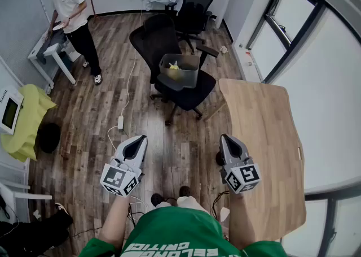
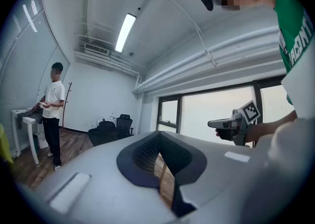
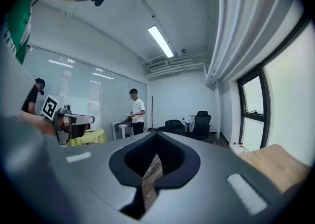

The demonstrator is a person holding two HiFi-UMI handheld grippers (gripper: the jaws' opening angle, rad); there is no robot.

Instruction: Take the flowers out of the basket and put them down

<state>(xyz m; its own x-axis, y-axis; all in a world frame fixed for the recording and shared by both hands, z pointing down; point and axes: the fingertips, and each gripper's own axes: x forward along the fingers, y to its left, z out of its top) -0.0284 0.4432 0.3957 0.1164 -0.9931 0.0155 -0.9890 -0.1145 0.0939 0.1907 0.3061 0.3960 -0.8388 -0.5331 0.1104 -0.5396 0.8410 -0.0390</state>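
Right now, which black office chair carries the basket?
The nearer chair, beside the wooden table, holds the basket on its seat; the far chair by the wall has none.

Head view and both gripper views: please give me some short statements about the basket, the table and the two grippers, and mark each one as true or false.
1. A yellow thing, perhaps the flowers, lies inside the basket. True.
2. The basket stands on the wooden table. False: it stands on the seat of a black office chair; the table is to the right of it.
3. The right gripper holds a flower. False: its jaws are shut with nothing between them.
4. The left gripper is shut and empty. True.
5. Both grippers are well apart from the basket. True.
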